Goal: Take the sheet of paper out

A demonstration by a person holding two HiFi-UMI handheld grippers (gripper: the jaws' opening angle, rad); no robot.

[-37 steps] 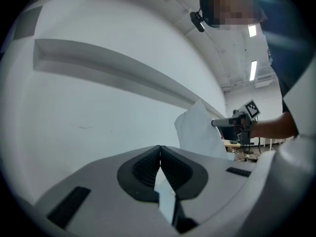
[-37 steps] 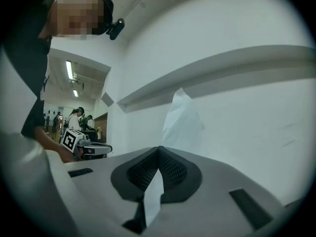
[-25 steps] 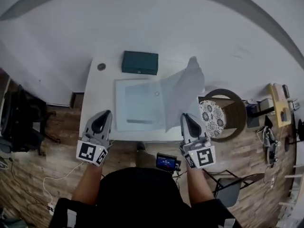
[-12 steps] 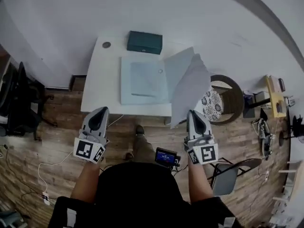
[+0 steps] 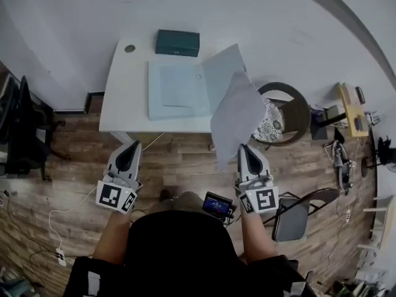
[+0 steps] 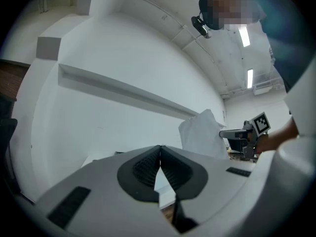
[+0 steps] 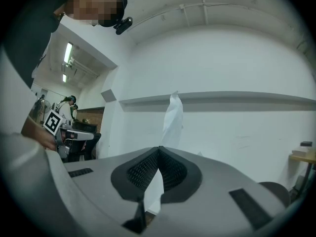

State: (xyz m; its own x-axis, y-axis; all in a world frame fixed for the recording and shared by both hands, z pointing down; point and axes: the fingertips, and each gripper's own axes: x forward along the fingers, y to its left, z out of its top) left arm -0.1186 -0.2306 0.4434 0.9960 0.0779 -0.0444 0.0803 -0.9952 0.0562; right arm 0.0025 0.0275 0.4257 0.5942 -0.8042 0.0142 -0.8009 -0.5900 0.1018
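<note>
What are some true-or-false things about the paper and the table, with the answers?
1. The right gripper holds the paper. True.
2. The left gripper holds the paper too. False: its jaws are shut with nothing between them.
3. The paper lies flat inside the folder. False: it is up in the air, pinched in the right gripper.
4. A green box sits on the table beyond the folder. True.
</note>
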